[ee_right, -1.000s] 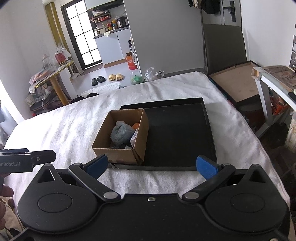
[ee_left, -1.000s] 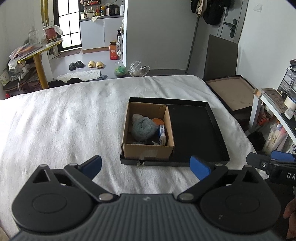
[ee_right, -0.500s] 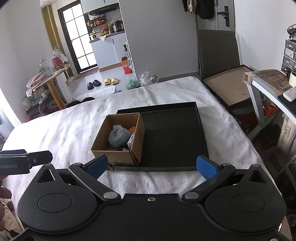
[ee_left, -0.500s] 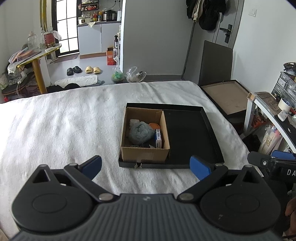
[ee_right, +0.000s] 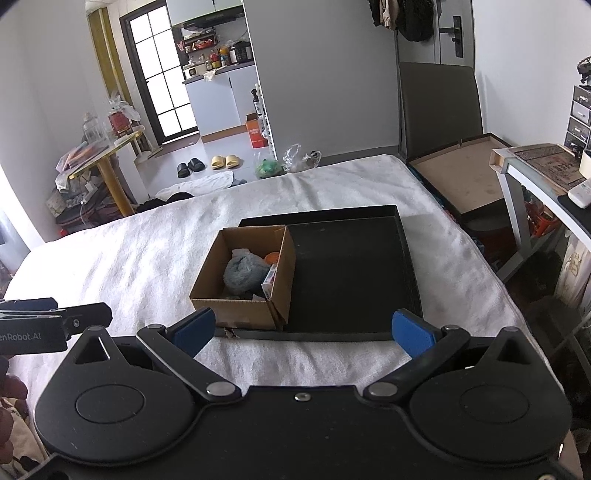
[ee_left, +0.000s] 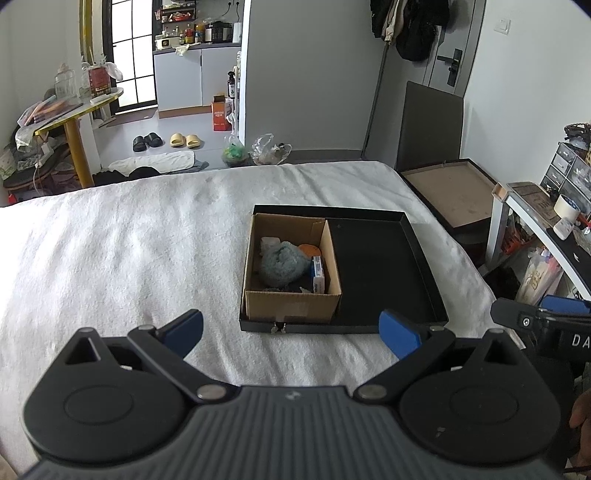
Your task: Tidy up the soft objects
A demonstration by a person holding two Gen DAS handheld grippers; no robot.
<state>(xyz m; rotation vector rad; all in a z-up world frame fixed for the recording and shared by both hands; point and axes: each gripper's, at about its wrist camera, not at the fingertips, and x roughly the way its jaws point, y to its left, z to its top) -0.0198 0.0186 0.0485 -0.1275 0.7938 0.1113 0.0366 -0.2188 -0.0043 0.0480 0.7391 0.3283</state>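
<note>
I see a white bed cover (ee_left: 129, 251) under everything. On the floor at about 11 o'clock sit black slippers (ee_left: 147, 141) just beside yellow slippers (ee_left: 184, 140). A yellow table (ee_left: 70, 122) stands at 10 o'clock. An orange box (ee_left: 220, 117) sits at 12 o'clock. A dark chair (ee_right: 439, 107) stands at 1 o'clock, coats (ee_left: 410, 26) hanging above it.

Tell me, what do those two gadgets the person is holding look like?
Each is a black plastic hand-held gripper with two round discs, hinged link arms with silver pivots, and blue pads on its two fingers. The left hand-held gripper has a ribbed grey top; the right hand-held gripper has a smooth black top with a screw. White lettering runs along their sides. No cables show.
</note>
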